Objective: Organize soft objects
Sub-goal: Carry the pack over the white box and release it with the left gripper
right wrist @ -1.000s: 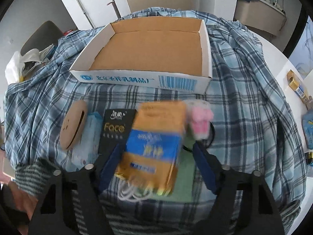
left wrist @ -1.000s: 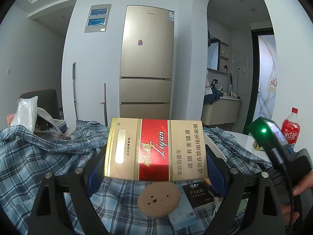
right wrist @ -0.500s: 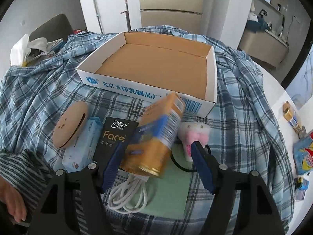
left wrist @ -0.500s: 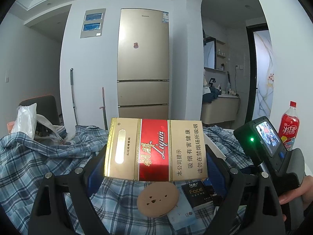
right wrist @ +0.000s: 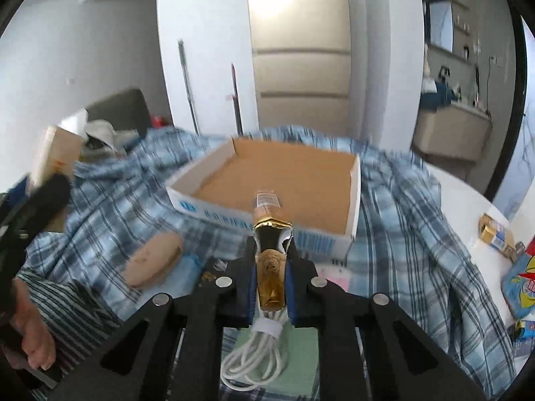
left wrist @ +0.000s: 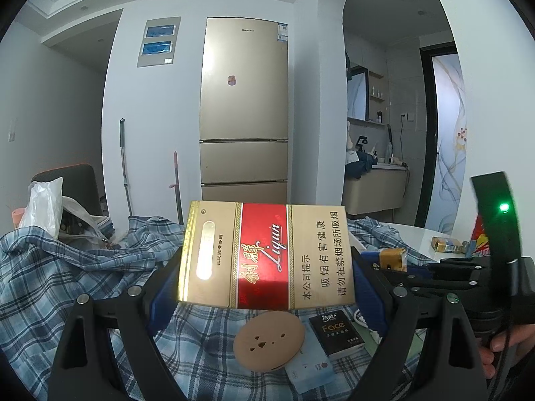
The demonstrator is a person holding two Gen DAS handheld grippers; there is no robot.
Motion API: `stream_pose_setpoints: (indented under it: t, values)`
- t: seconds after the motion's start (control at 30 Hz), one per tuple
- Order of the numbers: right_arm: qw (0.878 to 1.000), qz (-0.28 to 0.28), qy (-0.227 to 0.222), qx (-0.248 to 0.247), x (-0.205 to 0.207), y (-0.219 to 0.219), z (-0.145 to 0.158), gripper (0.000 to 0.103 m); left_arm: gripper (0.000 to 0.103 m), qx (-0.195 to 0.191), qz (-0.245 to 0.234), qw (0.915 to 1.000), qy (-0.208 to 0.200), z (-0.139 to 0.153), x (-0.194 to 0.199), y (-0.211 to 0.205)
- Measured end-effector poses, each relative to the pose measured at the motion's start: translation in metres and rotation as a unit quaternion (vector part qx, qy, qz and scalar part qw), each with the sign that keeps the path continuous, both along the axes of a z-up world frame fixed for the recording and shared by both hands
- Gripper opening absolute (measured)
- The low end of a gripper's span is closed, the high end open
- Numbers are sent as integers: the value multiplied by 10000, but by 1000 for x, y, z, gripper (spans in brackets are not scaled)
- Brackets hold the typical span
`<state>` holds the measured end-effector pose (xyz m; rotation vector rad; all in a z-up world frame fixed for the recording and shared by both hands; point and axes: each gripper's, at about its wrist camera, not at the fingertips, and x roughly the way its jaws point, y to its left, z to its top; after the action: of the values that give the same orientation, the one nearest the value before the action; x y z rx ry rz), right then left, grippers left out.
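While left tongs [left wrist: 264, 287] hold level, right tongs [right wrist: 271, 279] tilt downward.

Right-wrist view motion-blurred throughout: print on cardboard tray [right wrist: 234, 215] unreadable. Gold pack [right wrist: 270, 267] squeezed edge-on between jaws, face hidden. White cable [right wrist: 254, 357] partly covered by gripper frame. In left-wrist view, cigarette carton [left wrist: 265, 255] blocking tray behind. Blue tissue pack [left wrist: 311, 366] half under tan disc [left wrist: 269, 341].
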<state>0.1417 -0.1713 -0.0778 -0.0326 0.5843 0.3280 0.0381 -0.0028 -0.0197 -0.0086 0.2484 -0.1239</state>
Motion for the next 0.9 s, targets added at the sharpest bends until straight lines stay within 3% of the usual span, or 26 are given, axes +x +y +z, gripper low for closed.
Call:
stream_pose_setpoints:
  t: [0.3,0.53,0.9]
  values:
    - [9982,122,-523,258,-15,-4,15,12,90,166,-52,9998,-79,10,-11,-6]
    - [9953,82,-961,107,-24,-7,53,12,90,608,-84,9949,-795,51,-30,-30]
    - [9828,-221,-1780,432,4,-16,129,12,90,224,369,9874,-1520,122,14,-31]
